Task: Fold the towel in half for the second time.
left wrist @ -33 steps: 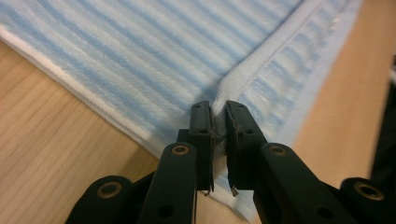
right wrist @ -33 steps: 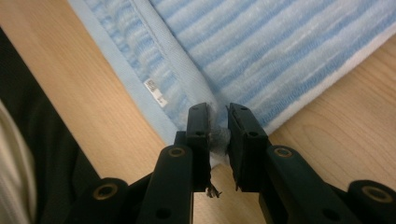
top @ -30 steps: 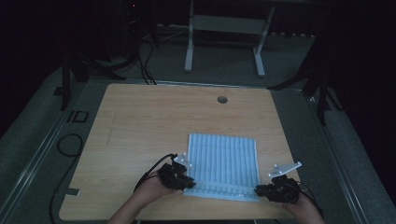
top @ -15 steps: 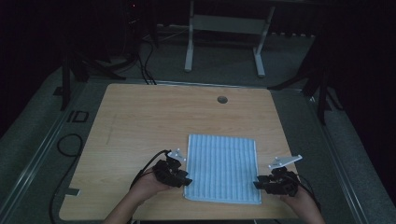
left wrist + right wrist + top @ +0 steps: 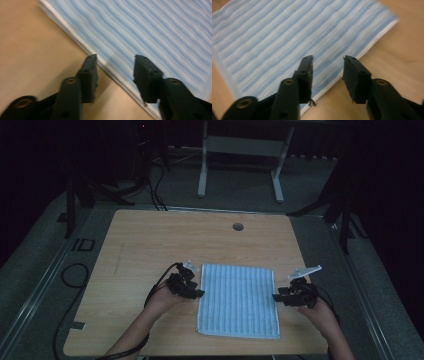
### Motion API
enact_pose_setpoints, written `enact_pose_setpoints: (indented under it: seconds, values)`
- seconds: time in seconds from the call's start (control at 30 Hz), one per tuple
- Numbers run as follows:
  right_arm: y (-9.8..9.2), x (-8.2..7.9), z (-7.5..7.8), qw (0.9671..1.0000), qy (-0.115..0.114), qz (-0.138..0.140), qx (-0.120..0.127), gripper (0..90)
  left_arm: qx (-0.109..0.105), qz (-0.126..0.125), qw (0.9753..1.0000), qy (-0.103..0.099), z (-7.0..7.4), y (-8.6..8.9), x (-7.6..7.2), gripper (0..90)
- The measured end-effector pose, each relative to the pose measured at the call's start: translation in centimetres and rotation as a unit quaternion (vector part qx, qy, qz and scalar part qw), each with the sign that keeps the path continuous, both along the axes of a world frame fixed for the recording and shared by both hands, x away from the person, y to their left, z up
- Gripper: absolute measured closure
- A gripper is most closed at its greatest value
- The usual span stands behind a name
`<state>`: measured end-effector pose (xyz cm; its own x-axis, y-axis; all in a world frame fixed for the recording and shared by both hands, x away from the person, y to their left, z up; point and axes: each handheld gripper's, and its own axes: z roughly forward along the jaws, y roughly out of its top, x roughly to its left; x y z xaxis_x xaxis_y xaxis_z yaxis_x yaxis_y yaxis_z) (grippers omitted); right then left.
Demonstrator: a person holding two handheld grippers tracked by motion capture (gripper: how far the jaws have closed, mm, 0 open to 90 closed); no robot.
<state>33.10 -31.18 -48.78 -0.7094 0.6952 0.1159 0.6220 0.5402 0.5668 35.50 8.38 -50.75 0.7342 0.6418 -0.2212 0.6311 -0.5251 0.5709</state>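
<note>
A light blue striped towel lies flat on the wooden table, near its front edge. My left gripper is at the towel's left edge, open, its jaws apart over that edge with nothing between them. My right gripper is at the towel's right edge, also open, its jaws apart above the white hem. The towel spreads across the left gripper view, and the towel lies slantwise in the right gripper view.
A round cable hole sits near the table's far edge. A black cable loops on the floor left of the table. A white stand is on the floor beyond the table. The far half of the table is bare wood.
Both grippers moved away from the front edge, up along the towel's sides. The towel, lifted at its near edge a second ago, now lies flat and released.
</note>
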Motion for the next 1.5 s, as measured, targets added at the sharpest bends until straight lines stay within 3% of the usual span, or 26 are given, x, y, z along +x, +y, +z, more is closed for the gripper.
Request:
enact_pose_setpoints:
  seconds: [0.07, 0.2, 0.33, 0.5, 0.67, 0.8, 0.87, 0.93, 0.97, 1.1, 1.23, 1.37, 1.5]
  values:
    - [-0.3, 1.3, 0.4, 0.9999, -0.004, -0.010, -0.003, 55.4, -0.004, 0.012, 0.9999, -0.004, 0.3, 0.1, 1.4, 45.8]
    - [-0.8, 4.4, 1.0, 0.9992, -0.007, -0.038, -0.005, 55.0, -0.003, 0.040, 0.9990, -0.019, 0.8, 0.1, 4.3, 45.5]
    - [-0.8, 7.1, 1.0, 0.9980, -0.003, -0.062, -0.012, 52.4, -0.005, 0.061, 0.9979, -0.019, 0.7, -0.1, 6.6, 45.4]
    - [-0.2, 10.1, -0.1, 0.9966, 0.028, -0.075, -0.022, 50.7, -0.010, 0.051, 0.9985, -0.018, 0.2, -0.7, 8.3, 43.4]
    - [0.9, 11.9, -1.5, 0.9947, 0.047, -0.079, -0.045, 49.7, 0.015, 0.052, 0.9985, -0.005, -0.9, -1.7, 9.8, 43.5]
    - [1.5, 12.7, -2.6, 0.9933, 0.066, -0.076, -0.056, 52.8, 0.032, 0.053, 0.9981, 0.001, -1.9, -2.3, 10.4, 43.5]
    - [1.8, 12.8, -2.9, 0.9931, 0.073, -0.071, -0.058, 57.6, 0.039, 0.053, 0.9977, 0.013, -2.5, -2.5, 10.7, 44.0]
    - [1.9, 12.9, -3.1, 0.9930, 0.075, -0.069, -0.060, 60.4, 0.039, 0.051, 0.9979, 0.011, -2.7, -2.5, 10.7, 48.9]
    - [2.1, 13.0, -3.3, 0.9926, 0.079, -0.067, -0.063, 66.5, 0.020, 0.049, 0.9984, 0.020, -2.8, -2.5, 10.8, 57.6]
    - [2.4, 13.3, -3.3, 0.9930, 0.083, -0.055, -0.063, 84.0, 0.015, 0.026, 0.9993, 0.024, -2.7, -2.8, 10.7, 84.4]
    - [2.8, 13.6, -2.5, 0.9934, 0.069, -0.057, -0.072, 85.7, 0.012, 0.031, 0.9994, 0.005, -1.6, -2.5, 10.4, 86.1]
    - [3.1, 13.7, -1.0, 0.9951, 0.046, -0.058, -0.066, 85.7, -0.010, 0.034, 0.9993, -0.009, 0.2, -1.3, 10.0, 86.1]
    - [3.3, 13.1, 0.8, 0.9974, 0.022, -0.049, -0.048, 85.7, -0.039, 0.029, 0.9984, -0.028, 2.3, -0.1, 8.7, 86.0]
